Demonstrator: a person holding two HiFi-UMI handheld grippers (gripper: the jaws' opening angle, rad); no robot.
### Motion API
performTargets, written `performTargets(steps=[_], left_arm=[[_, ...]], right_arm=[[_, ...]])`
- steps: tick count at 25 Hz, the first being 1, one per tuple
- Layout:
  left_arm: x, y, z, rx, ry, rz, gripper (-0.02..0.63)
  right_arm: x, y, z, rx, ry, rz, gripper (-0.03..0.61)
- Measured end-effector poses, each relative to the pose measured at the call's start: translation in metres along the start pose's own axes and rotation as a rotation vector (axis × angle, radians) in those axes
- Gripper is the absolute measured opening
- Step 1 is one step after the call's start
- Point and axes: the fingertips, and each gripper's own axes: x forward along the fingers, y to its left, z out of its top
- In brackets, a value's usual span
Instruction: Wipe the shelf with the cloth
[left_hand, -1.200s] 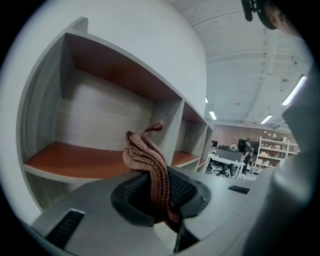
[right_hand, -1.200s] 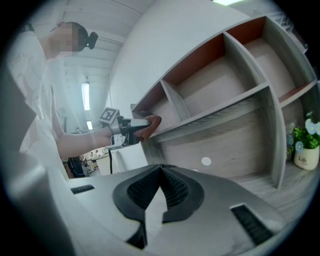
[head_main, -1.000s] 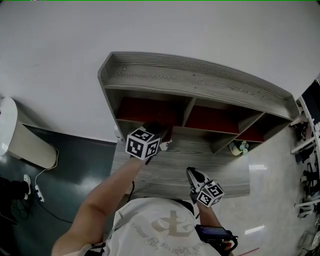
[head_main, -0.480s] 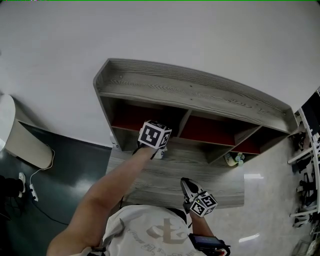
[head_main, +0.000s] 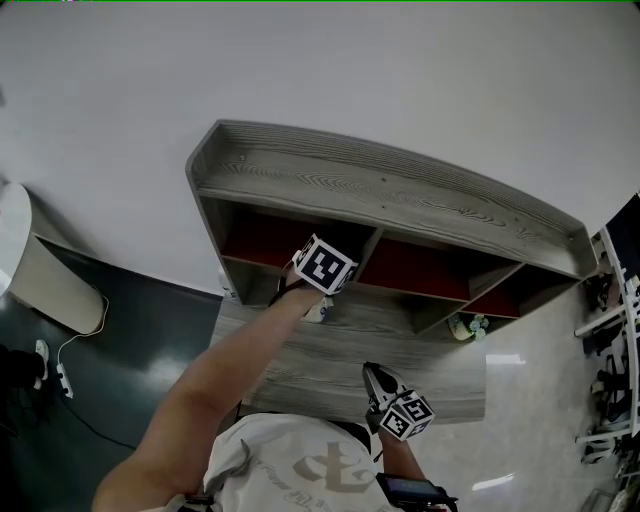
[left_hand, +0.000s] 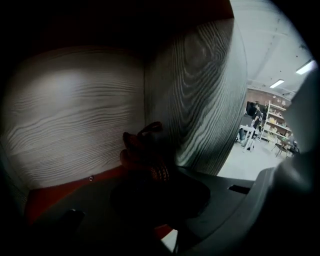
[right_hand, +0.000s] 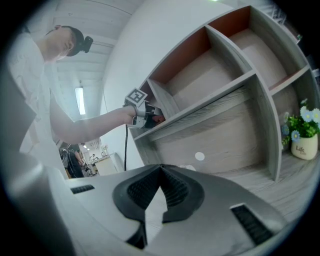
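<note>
The cloth (left_hand: 145, 146), a dark red bunch, is pinched in the jaws of our left gripper (left_hand: 156, 172), which are closed on it. Its free end sits right at the corner where two grey wood-grain panels of the shelf (left_hand: 200, 90) meet, with a strip of red backing showing beside it. We cannot tell how hard it presses there.

In the head view that gripper's marker cube (head_main: 325, 266) is at the mouth of the left compartment in the upper row, near the divider to the middle compartment. Our bare left arm (head_main: 225, 365) stretches up to it across the lower board (head_main: 330, 350).

The right gripper (right_hand: 160, 172) has its jaws closed, pads meeting at the tips with nothing between them. It hangs low near our body, over the front edge of the lower board, well apart from the left one. A small flower pot (right_hand: 302, 137) stands in the recess at the far right, under the right compartment.
</note>
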Motion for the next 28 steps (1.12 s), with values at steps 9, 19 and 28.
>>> performTargets(steps=[9,19,28], left_arm=[[-0.010,0.018,-0.009,0.028,0.032,0.052,0.067],[-0.036,0.060,-0.028,-0.003,0.038,0.147,0.067],[-0.064,0.102,-0.046,-0.064,0.037,0.219,0.067]], right_arm=[[0.002,0.003,-0.003,0.002,0.017,0.014,0.005],[0.008,0.008,-0.007,-0.001,0.029,0.034,0.005],[0.017,0.018,-0.010,-0.005,0.043,0.064,0.005]])
